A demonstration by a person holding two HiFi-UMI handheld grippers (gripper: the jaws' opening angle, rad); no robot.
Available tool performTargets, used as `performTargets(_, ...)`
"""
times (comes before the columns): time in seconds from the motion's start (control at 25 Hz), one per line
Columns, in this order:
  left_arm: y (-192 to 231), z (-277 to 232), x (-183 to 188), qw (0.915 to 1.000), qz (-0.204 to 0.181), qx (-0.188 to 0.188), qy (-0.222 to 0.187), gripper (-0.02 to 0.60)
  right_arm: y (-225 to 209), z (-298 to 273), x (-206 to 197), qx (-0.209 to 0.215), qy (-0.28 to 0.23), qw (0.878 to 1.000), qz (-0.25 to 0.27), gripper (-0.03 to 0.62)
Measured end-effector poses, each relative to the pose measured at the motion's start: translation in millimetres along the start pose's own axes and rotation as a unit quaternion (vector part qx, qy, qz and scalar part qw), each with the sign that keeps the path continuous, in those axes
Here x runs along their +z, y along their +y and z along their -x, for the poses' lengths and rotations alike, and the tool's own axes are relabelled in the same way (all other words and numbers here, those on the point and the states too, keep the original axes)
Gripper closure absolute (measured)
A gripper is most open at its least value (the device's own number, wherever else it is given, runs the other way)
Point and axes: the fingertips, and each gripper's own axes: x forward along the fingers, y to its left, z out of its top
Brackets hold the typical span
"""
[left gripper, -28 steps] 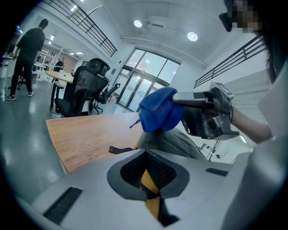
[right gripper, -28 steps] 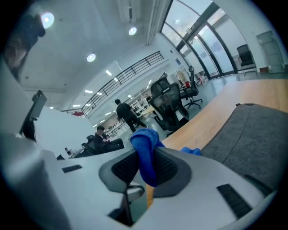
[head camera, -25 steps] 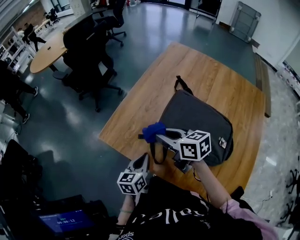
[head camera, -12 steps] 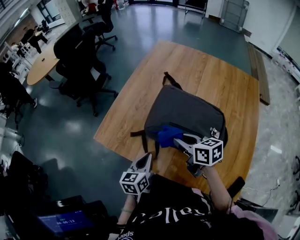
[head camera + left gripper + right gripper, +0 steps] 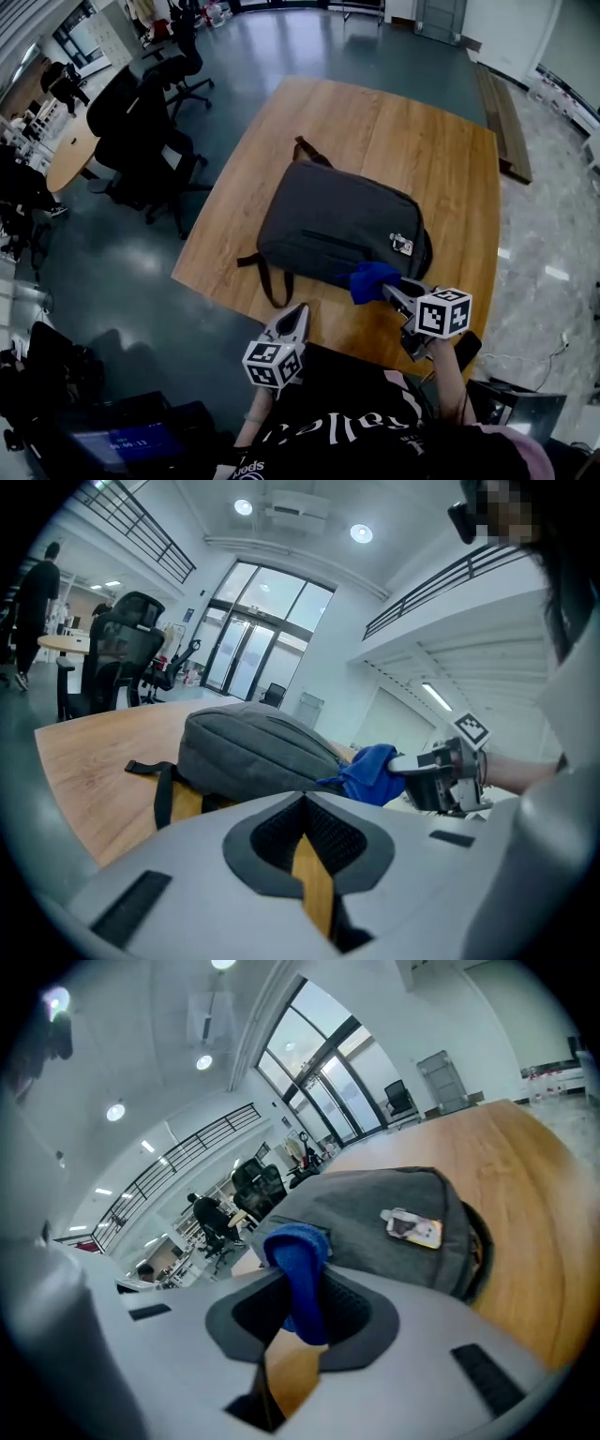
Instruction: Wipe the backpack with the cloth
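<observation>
Seen from above, the grey backpack (image 5: 333,225) lies flat on the desk (image 5: 422,131), its long axis running far-left to near-right. Its handle points far-left, and chairs (image 5: 141,141) stand to the left.

In the left tool (image 5: 305,799) view the jaws are together with nothing in them, and the backpack lies ahead.

In the right tool (image 5: 298,1288) view the jaws are clamped on the blue cloth (image 5: 302,1274), at the backpack's near edge.

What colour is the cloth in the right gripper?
Blue; the cloth shows best in the right gripper view.
</observation>
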Motion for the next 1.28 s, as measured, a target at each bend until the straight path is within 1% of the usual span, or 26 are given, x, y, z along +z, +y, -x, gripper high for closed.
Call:
performTargets(0.28, -27.7, -5.1, -12.1, 1.0, -0.001, 0.01, 0.001, 0.583, -61.1, 59.1, -19.7, -0.05, -0.003, 0.999, -0.019, 0.528)
performTargets(0.4, -31.0, -5.9, -13.6, 0.9999, -0.003, 0.016, -0.001, 0.583, -72.8, 69.3, -20.5, -0.059, 0.004, 0.998, -0.01, 0.528)
performTargets(0.48, -32.4, -7.6, -13.1, 0.9998, -0.004, 0.019, -0.003, 0.583, -68.3, 69.8, -15.8, -0.052, 0.008, 0.999, 0.001, 0.528)
performTargets(0.6, -31.7, -10.3, -9.3, 0.9997, -0.006, 0.022, -0.007, 0.583, -38.5, 59.5, 1.7, -0.012, 0.007, 1.0, 0.021, 0.528)
performTargets(0.72, -24.8, -11.2, -1.0, 0.9996, -0.009, 0.024, -0.011, 0.583, 13.2, 33.2, 33.6, 0.051, -0.007, 0.997, 0.05, 0.528)
performTargets(0.84, -14.1, -10.8, 7.1, 0.9996, -0.012, 0.025, -0.01, 0.583, 71.7, -8.4, 69.8, 0.118, -0.025, 0.99, 0.077, 0.528)
performTargets(0.96, -1.3, -8.0, 16.4, 0.9995, -0.013, 0.026, -0.013, 0.583, 119.4, -62.8, 95.3, 0.162, -0.021, 0.982, 0.099, 0.528)
performTargets(1.08, 13.3, -5.7, 27.2, 0.9993, -0.013, 0.029, -0.018, 0.583, 153.7, -118.0, 112.3, 0.178, -0.009, 0.977, 0.12, 0.528)
performTargets(1.28, 39.7, -1.1, 41.8, 0.9991, -0.011, 0.033, -0.023, 0.583, 184.8, -191.6, 129.3, 0.168, 0.016, 0.973, 0.157, 0.528)
